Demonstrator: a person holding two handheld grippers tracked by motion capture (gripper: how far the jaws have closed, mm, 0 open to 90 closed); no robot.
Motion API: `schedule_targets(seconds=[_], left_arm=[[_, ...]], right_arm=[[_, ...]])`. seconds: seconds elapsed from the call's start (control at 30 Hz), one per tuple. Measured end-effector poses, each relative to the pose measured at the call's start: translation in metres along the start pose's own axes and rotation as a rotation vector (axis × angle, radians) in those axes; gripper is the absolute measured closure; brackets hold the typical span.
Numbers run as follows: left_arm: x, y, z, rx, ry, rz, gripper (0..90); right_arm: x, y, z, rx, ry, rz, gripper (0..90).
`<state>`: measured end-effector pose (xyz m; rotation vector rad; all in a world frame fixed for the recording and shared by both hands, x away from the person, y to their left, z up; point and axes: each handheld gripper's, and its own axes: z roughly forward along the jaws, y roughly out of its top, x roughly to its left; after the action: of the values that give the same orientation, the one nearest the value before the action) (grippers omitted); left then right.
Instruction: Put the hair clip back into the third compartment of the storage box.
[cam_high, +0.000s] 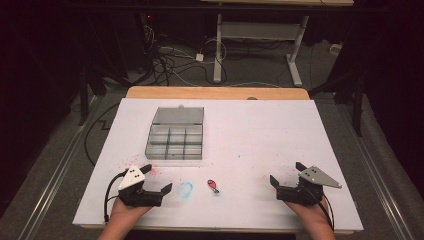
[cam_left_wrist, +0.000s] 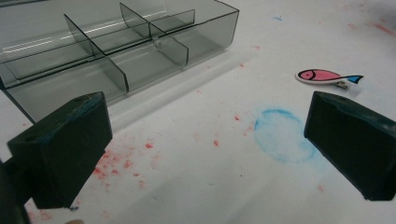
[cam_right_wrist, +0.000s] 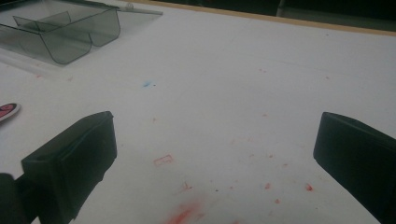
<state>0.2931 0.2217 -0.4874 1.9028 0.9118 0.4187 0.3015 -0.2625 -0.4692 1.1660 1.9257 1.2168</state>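
The left gripper (cam_high: 158, 186) rested near the front left edge of the white worktop (cam_high: 260, 130), its fingers (cam_left_wrist: 65, 149) spread wide with nothing between them. Beyond it stood the clear compartment box (cam_high: 175, 135), lid tilted back. Just right of a blue smudge (cam_high: 185, 190) lay the small pink fish clip (cam_high: 213, 186), flat on the worktop, its long axis running roughly front to back in the high view. It sat ahead and to the right of the left fingers, apart from them. The right gripper (cam_high: 286, 179) sat farther off, its fingers likewise wide and empty, so the left hand looked better placed to reach it.
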Motion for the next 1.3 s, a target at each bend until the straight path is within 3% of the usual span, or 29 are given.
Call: schedule_targets(seconds=[0.4, 0.8, 0.87, 0.97, 1.07, 1.17, 1.3], left_arm=[[0.002, 0.002, 0.0, -0.002, -0.022, -0.014, 0.5], [0.004, 0.003, 0.003, 0.004, -0.043, -0.022, 0.3], [0.004, 0.004, 0.004, 0.006, -0.044, -0.027, 0.0], [0.006, 0.004, 0.005, 0.001, -0.082, -0.023, 0.0], [0.005, 0.005, 0.005, -0.005, -0.071, -0.003, 0.0], [0.005, 0.006, 0.005, -0.001, -0.072, -0.009, 0.0], [0.007, 0.007, 0.003, -0.012, -0.112, -0.009, 0.0]], right_arm=[[0.001, 0.002, -0.002, -0.016, -0.001, -0.013, 0.1], [0.004, 0.005, 0.002, 0.068, 0.001, -0.013, 0.2], [0.005, 0.005, 0.002, 0.075, 0.013, -0.008, 0.2], [0.008, 0.004, 0.004, 0.088, 0.036, -0.024, 1.8], [0.011, 0.005, 0.004, 0.094, 0.059, -0.025, 3.9], [0.014, 0.006, 0.005, 0.092, 0.08, -0.022, 5.5], [0.021, 0.007, 0.007, 0.095, 0.113, -0.021, 9.6]])
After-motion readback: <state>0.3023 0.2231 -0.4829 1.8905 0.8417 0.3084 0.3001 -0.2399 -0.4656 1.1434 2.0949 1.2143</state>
